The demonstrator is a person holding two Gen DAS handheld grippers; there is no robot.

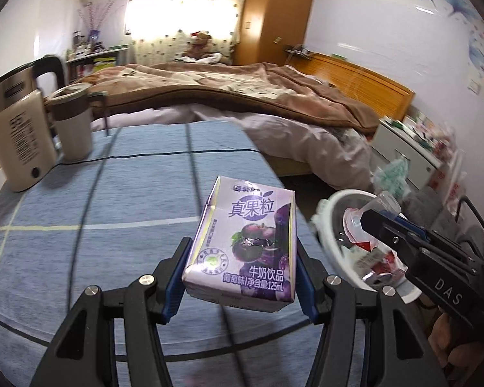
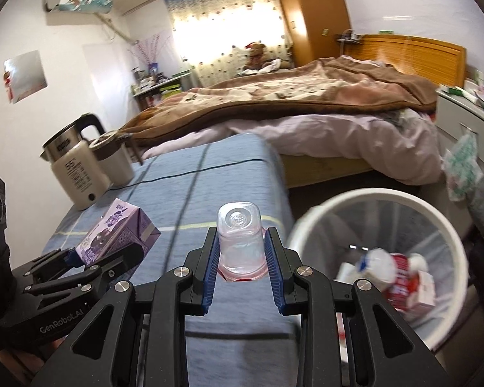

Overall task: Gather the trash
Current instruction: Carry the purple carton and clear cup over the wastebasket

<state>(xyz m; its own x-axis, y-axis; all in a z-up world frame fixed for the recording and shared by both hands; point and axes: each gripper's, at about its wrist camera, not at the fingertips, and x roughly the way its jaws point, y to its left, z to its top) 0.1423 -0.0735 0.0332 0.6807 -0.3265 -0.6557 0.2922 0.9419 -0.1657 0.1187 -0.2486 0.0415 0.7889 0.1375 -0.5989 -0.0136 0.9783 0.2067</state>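
Now both grippers are carrying trash over the blue surface [image 1: 80, 225] toward the white bin [image 2: 442, 222]. The left gripper [image 1: 240, 277] is pinching a purple milk box [image 1: 245, 245] in its jaws. The right gripper [image 2: 241, 267] is pinching a clear cup [image 2: 240, 238]. Next, each one needs to be right above the bin before letting go.

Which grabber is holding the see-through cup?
The right gripper holds the clear cup, upside down. The left gripper holds a purple milk carton instead.

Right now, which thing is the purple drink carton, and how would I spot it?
Look above the blue striped tablecloth, left of the white wastebasket. The purple drink carton is clamped in the left hand-held gripper. It alone is boxy, opaque and printed with grapes; the plastic cup beside it is clear.
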